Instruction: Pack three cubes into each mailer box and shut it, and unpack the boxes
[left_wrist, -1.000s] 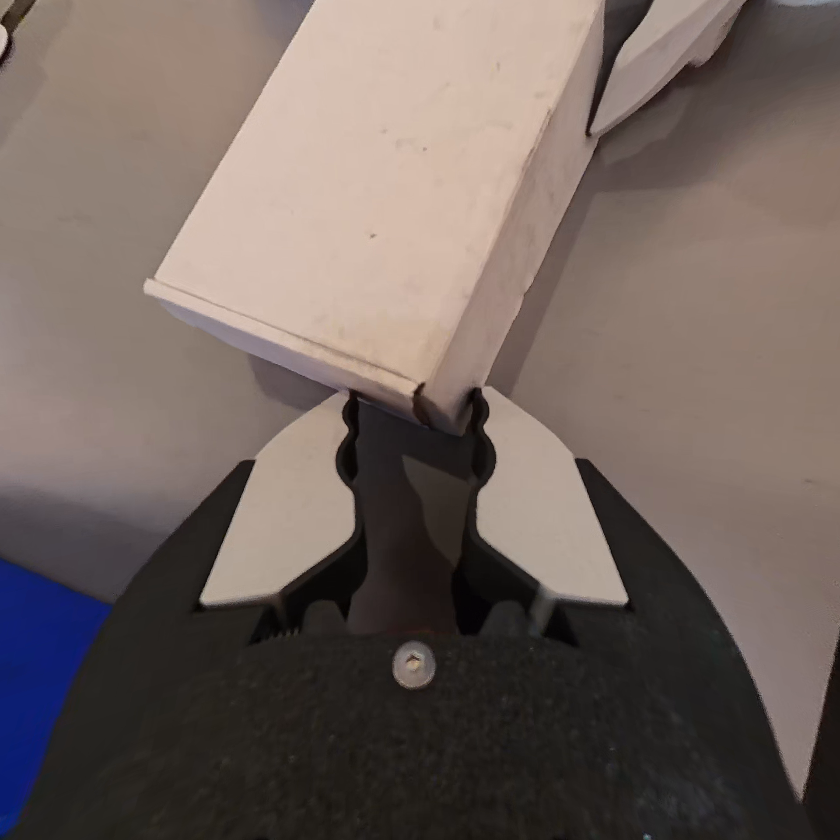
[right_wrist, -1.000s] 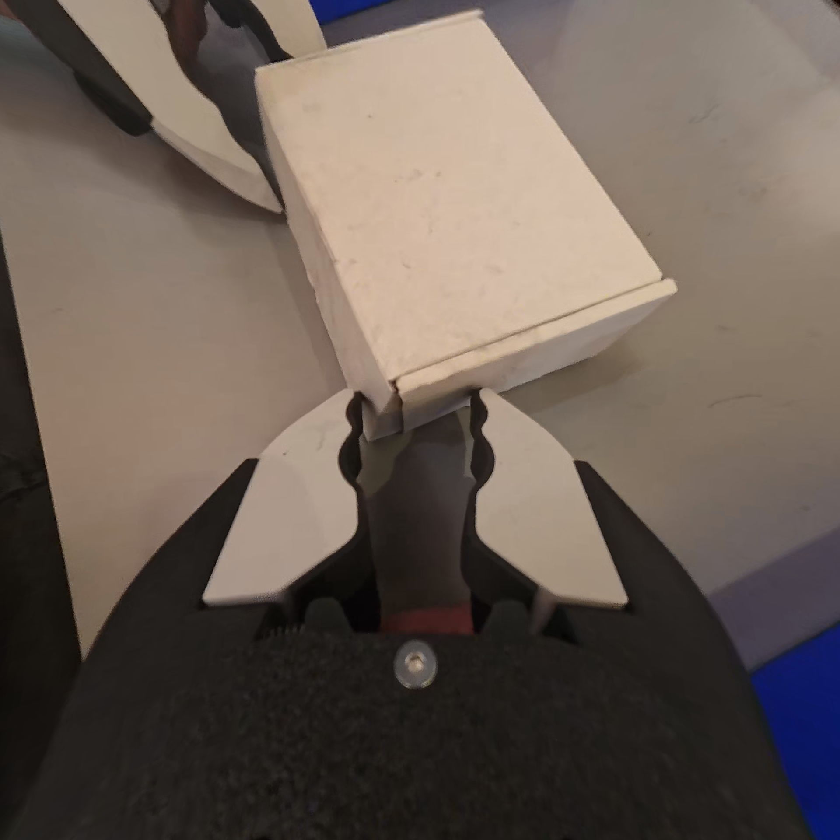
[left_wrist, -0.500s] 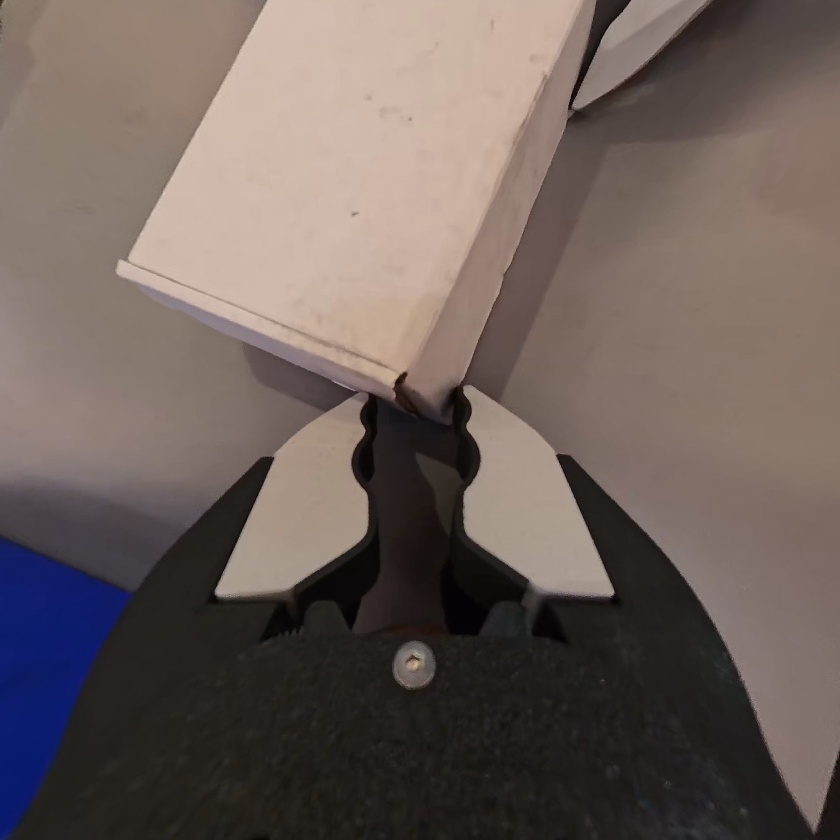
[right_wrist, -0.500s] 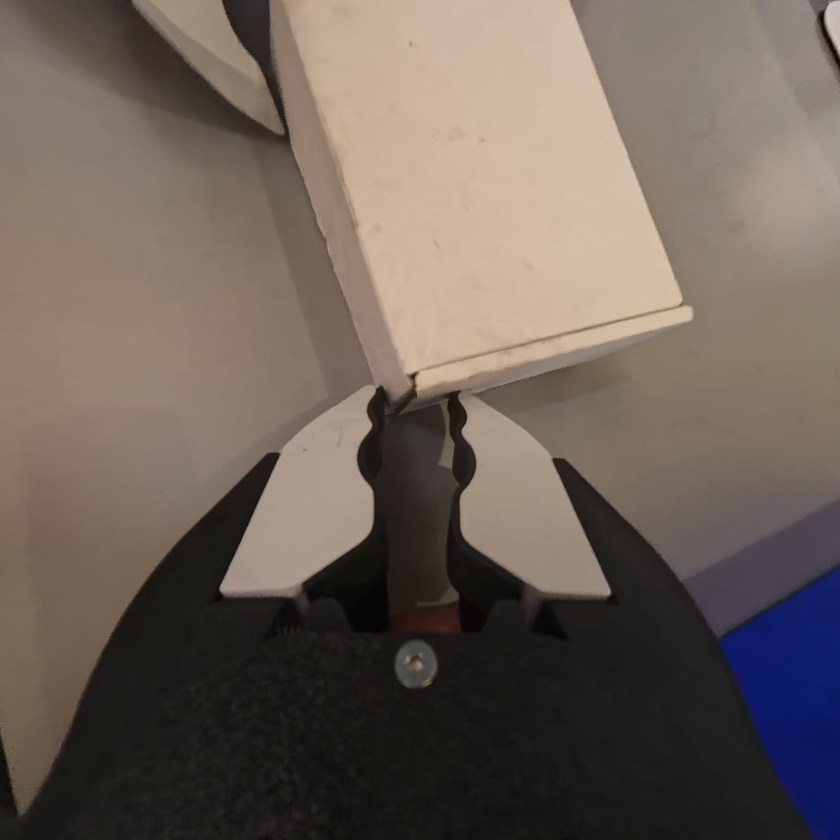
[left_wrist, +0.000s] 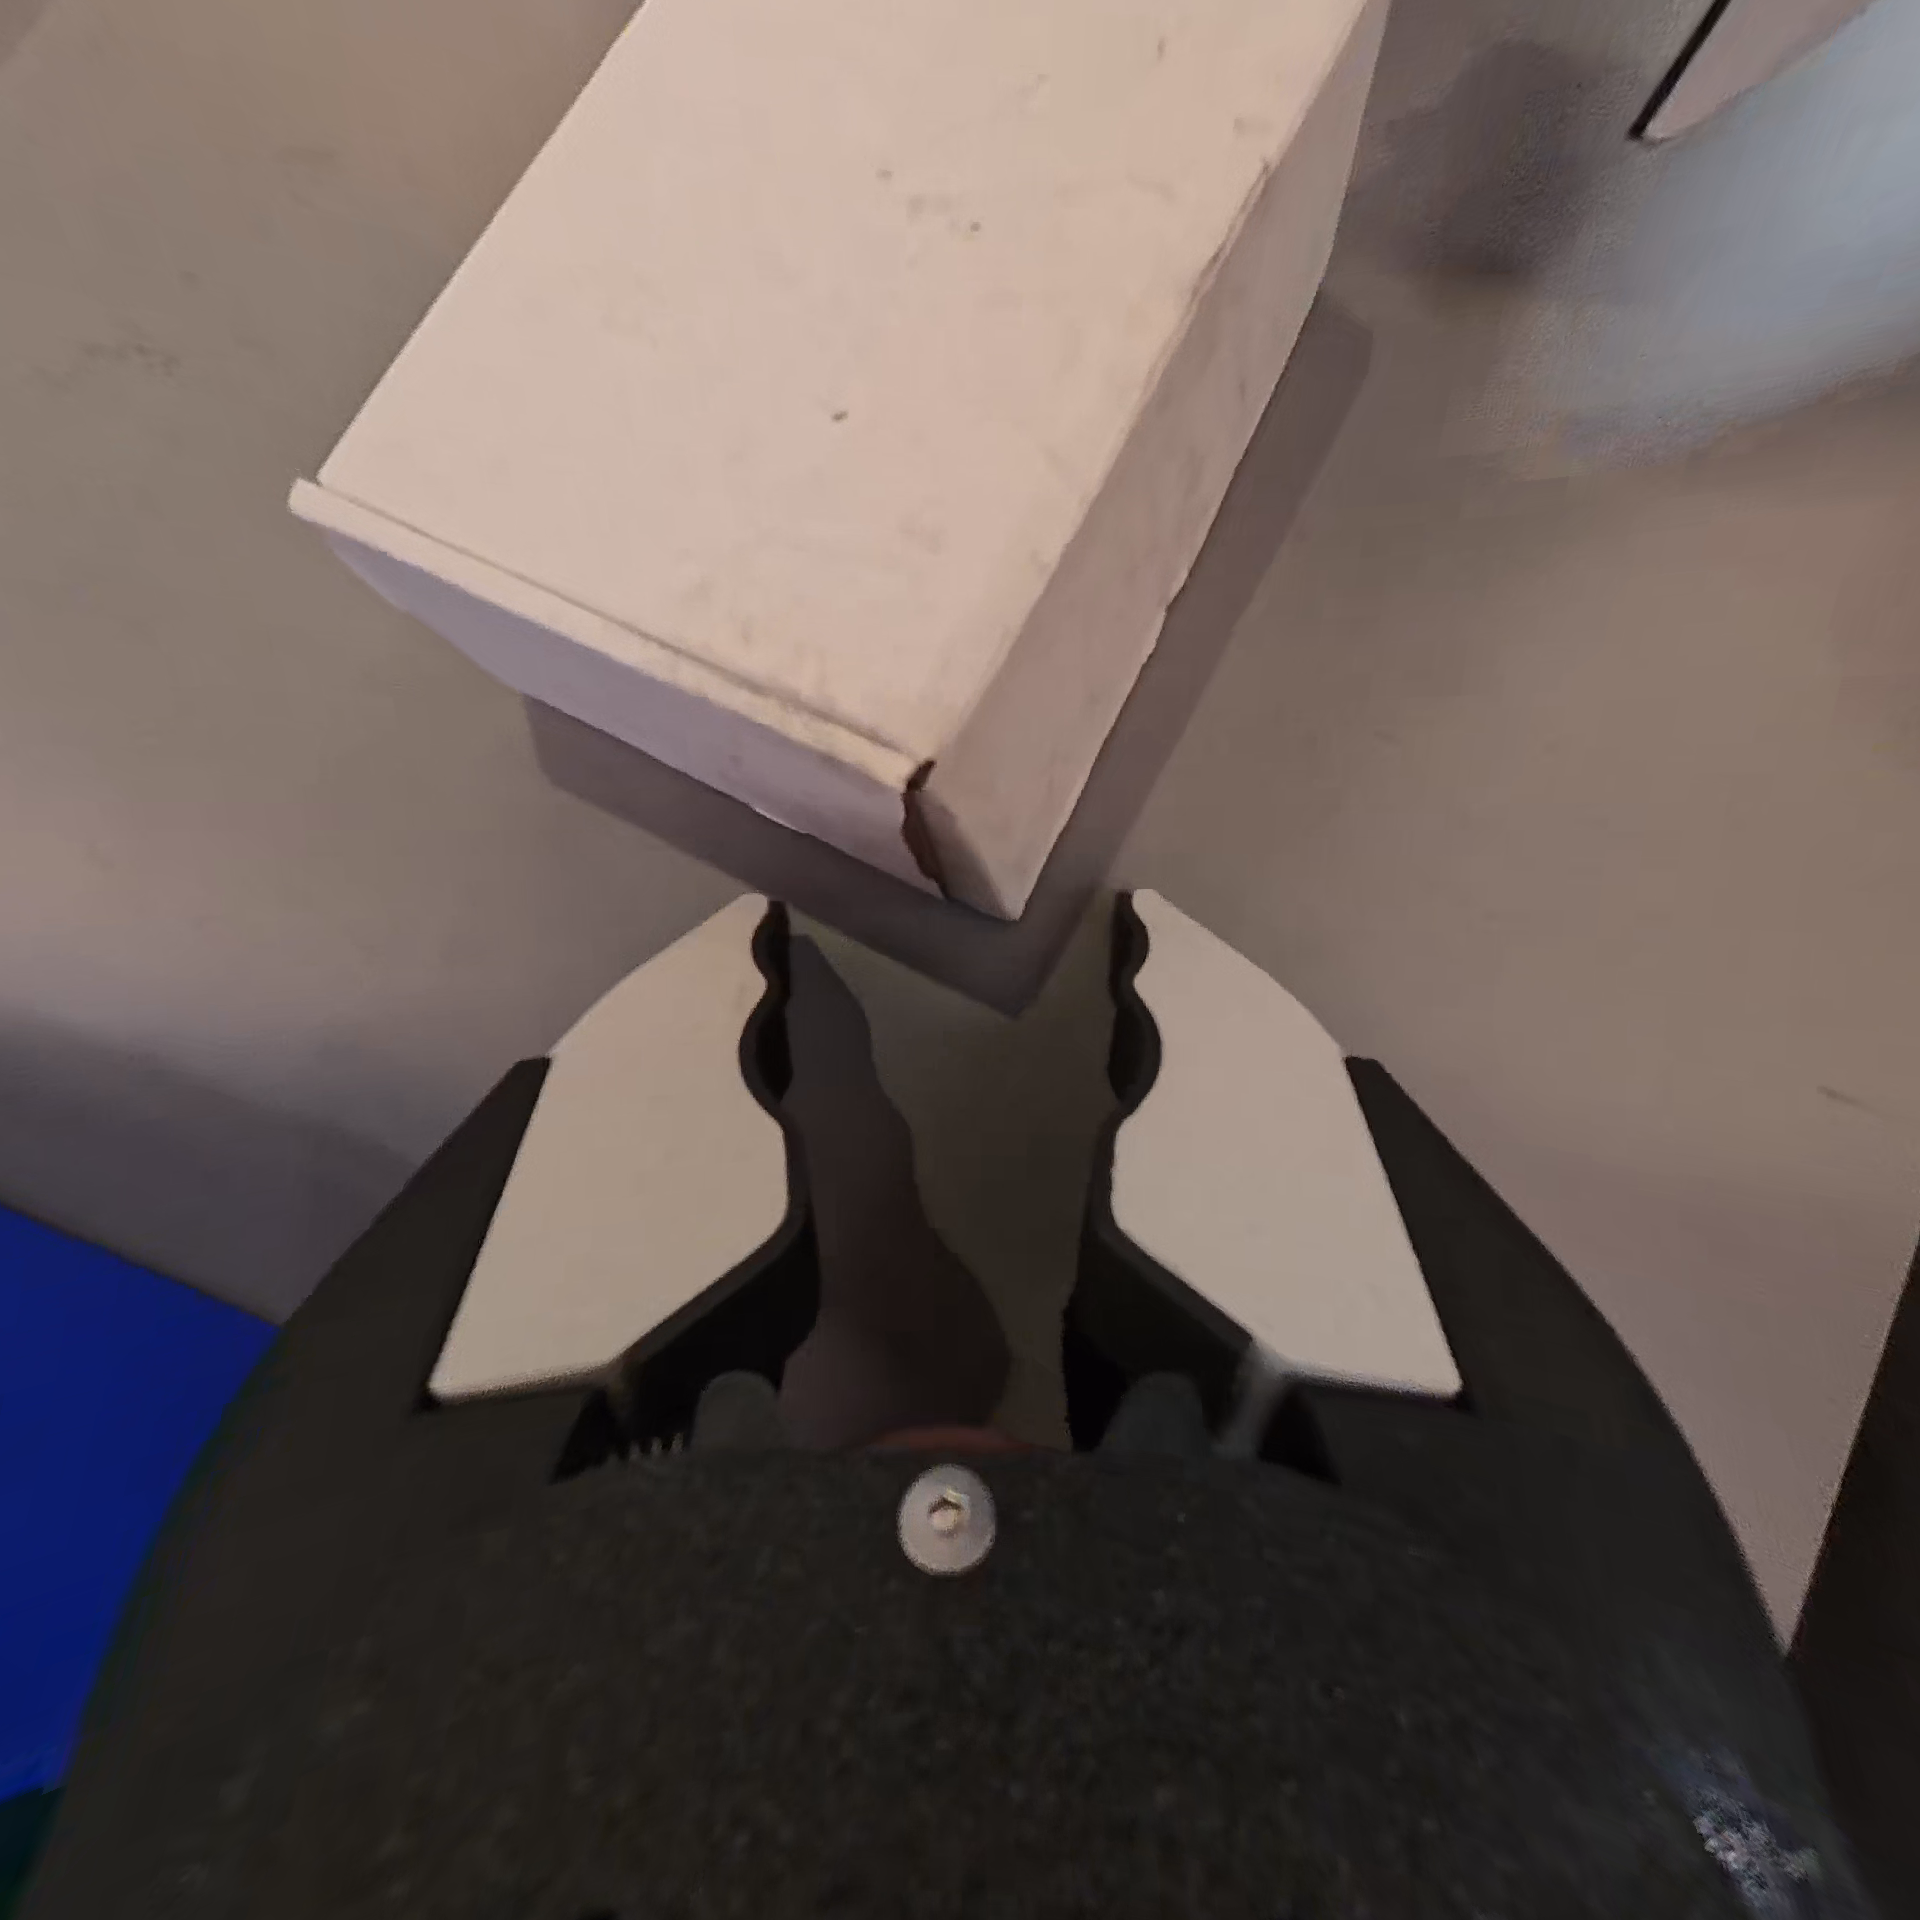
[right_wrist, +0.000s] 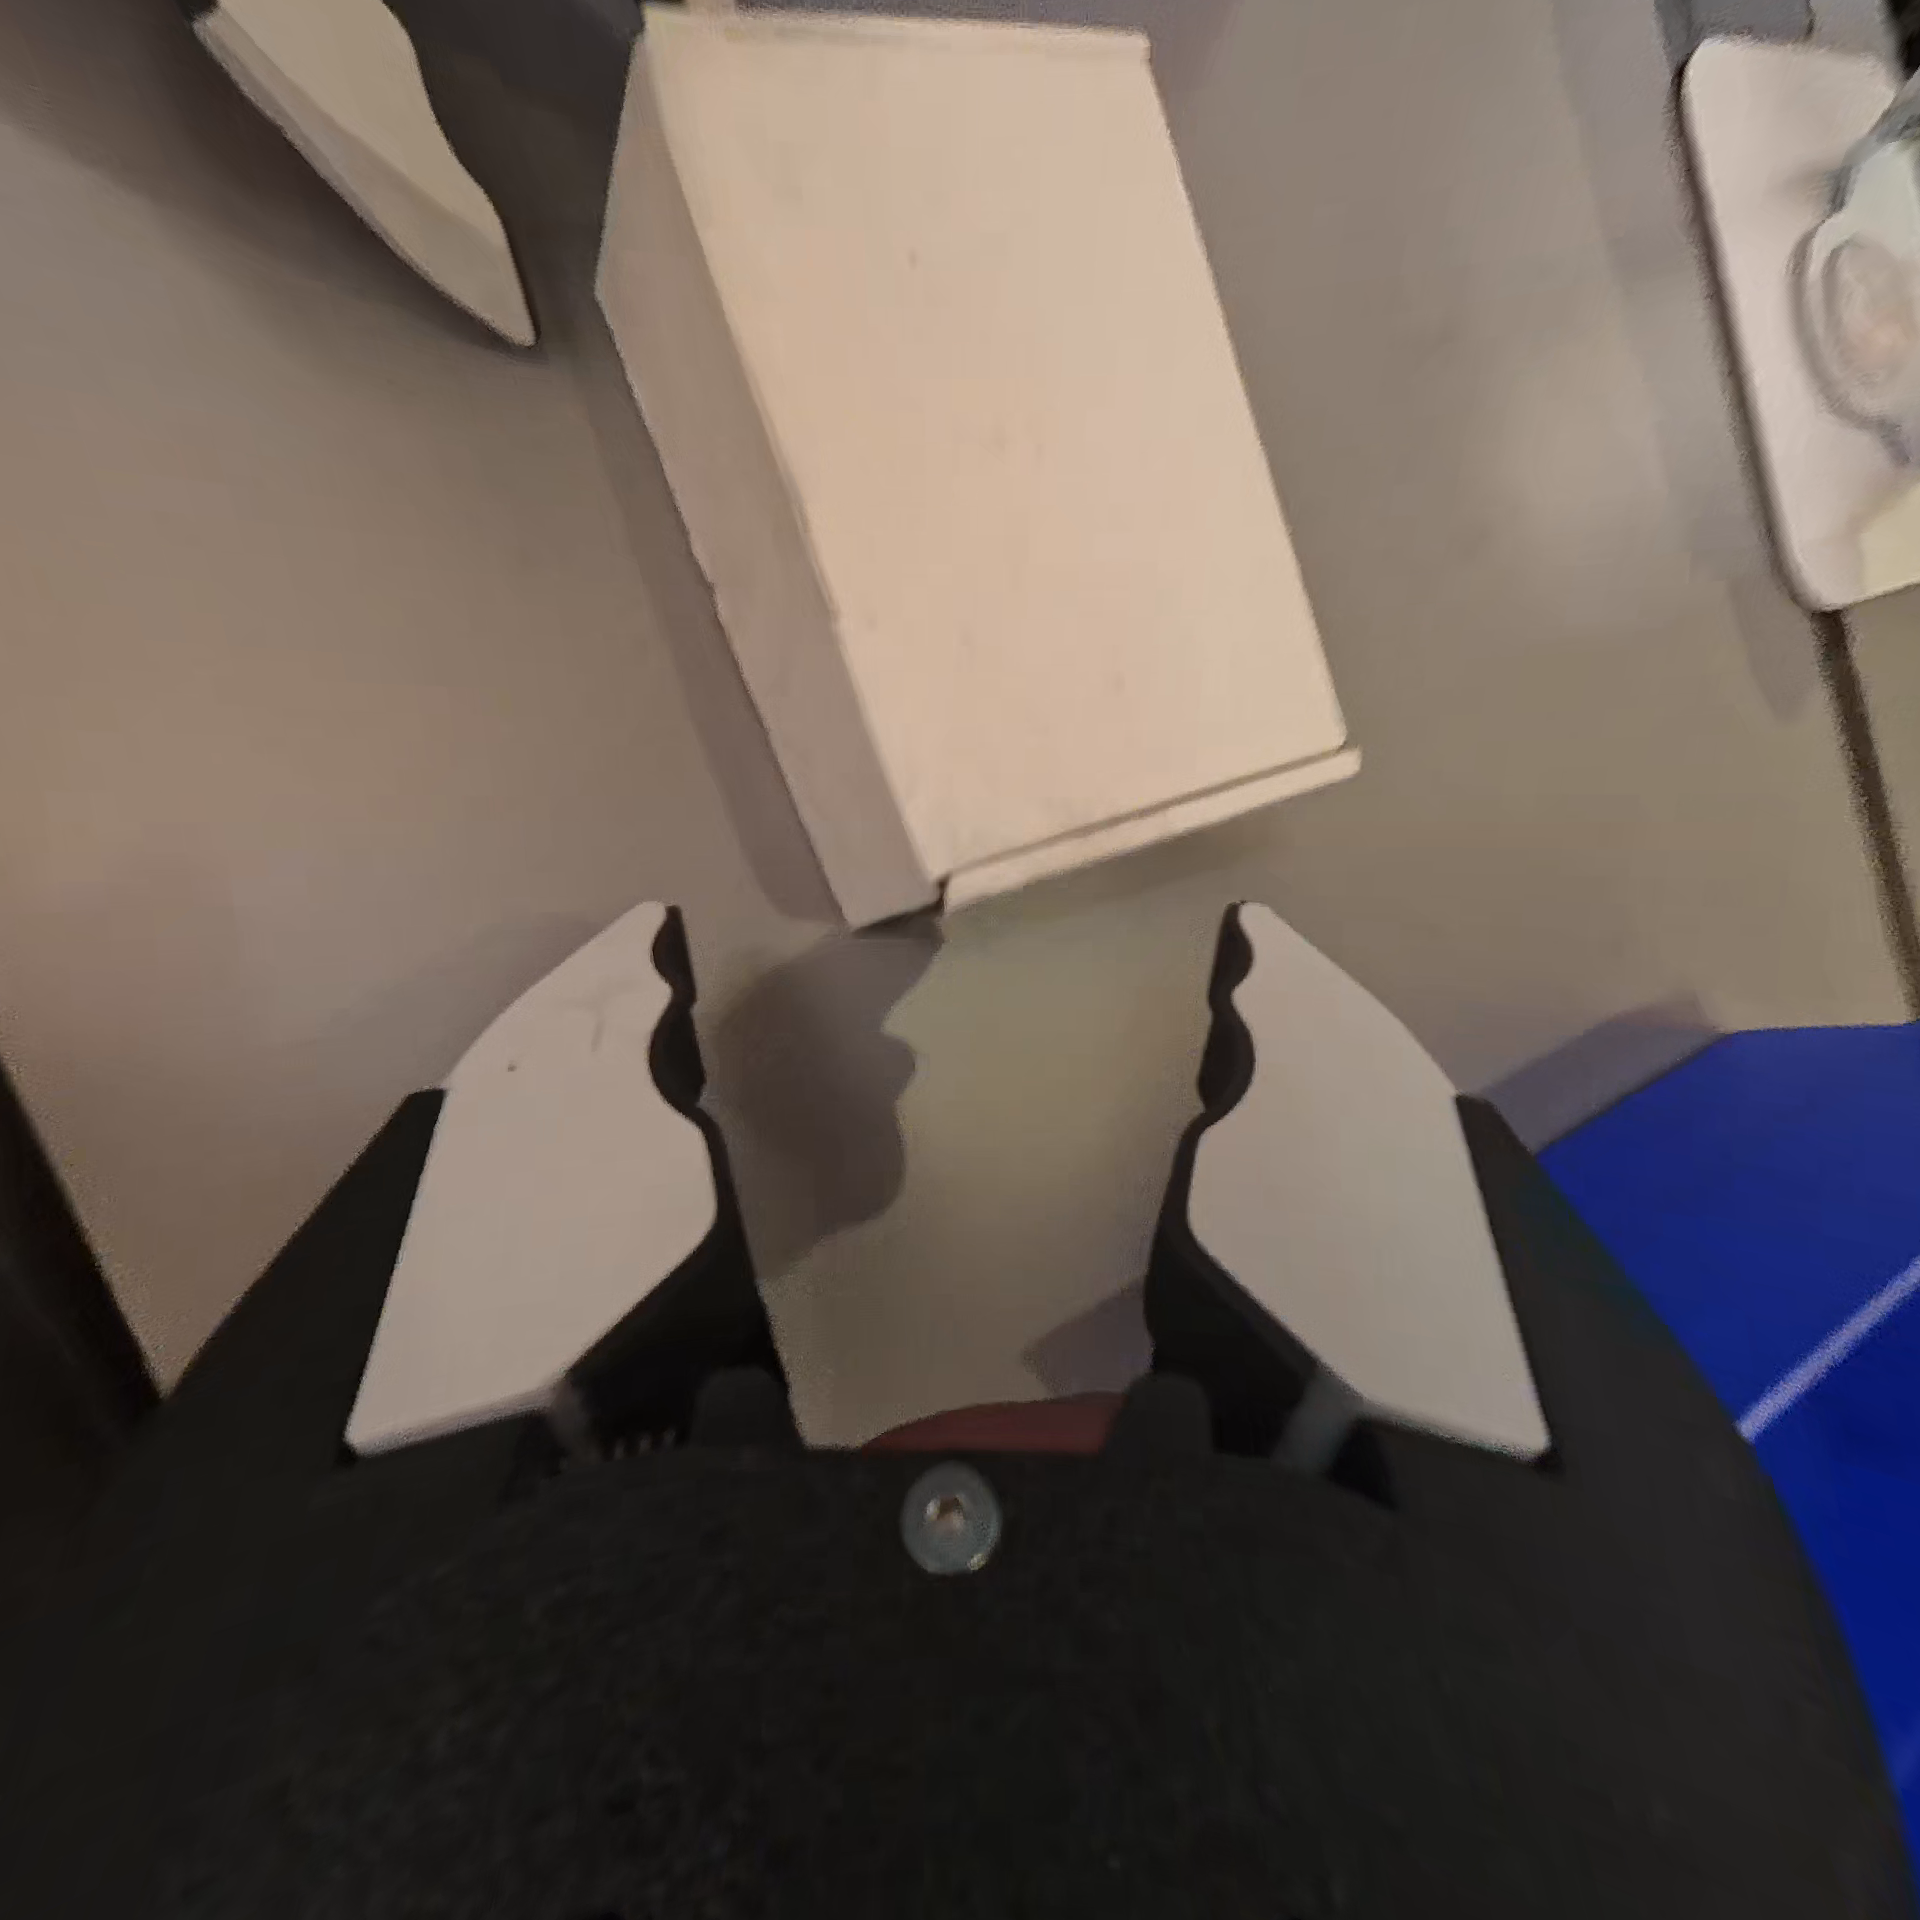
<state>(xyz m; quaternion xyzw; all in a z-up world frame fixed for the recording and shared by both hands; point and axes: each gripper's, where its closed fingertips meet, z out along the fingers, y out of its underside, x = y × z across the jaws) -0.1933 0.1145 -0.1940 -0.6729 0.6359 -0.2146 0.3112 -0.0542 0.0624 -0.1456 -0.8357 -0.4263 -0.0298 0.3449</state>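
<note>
- Grey tabletop (left_wrist: 1558, 935) fills both wrist views, smooth and matte, with faint scuffs and soft shadows.
- Blue surface (right_wrist: 1766, 1195) shows past the table's edge at the lower right of the right wrist view and at the lower left of the left wrist view; what it is cannot be told.
- One white mailer box (left_wrist: 831, 395) lies shut on the table, lid down, its top marked with small specks and smudges; no writing shows on it.
- Its far end is cut off by the top edge of the left wrist view; in the right wrist view the box (right_wrist: 987, 436) is nearly whole, though blurred.
- Whether cubes are inside cannot be told, since the closed lid hides the inside.
- Left gripper (left_wrist: 951, 914) sits just short of the box's near corner, its jaws spread, holding nothing and not touching the cardboard.
- Right gripper (right_wrist: 951, 920) sits near the opposite corner of the box, its jaws spread wider, also empty and apart from the box.
- Each view catches a pale fingertip of the other gripper at its top edge, mostly cut off.
- White tray-like object (right_wrist: 1787, 312) lies near the table's edge at the upper right of the right wrist view, carrying something roundish and pale; it is too blurred and cropped to name.
- Dark strips border the lower right of the left wrist view and the lower left of the right wrist view, unidentifiable.
</note>
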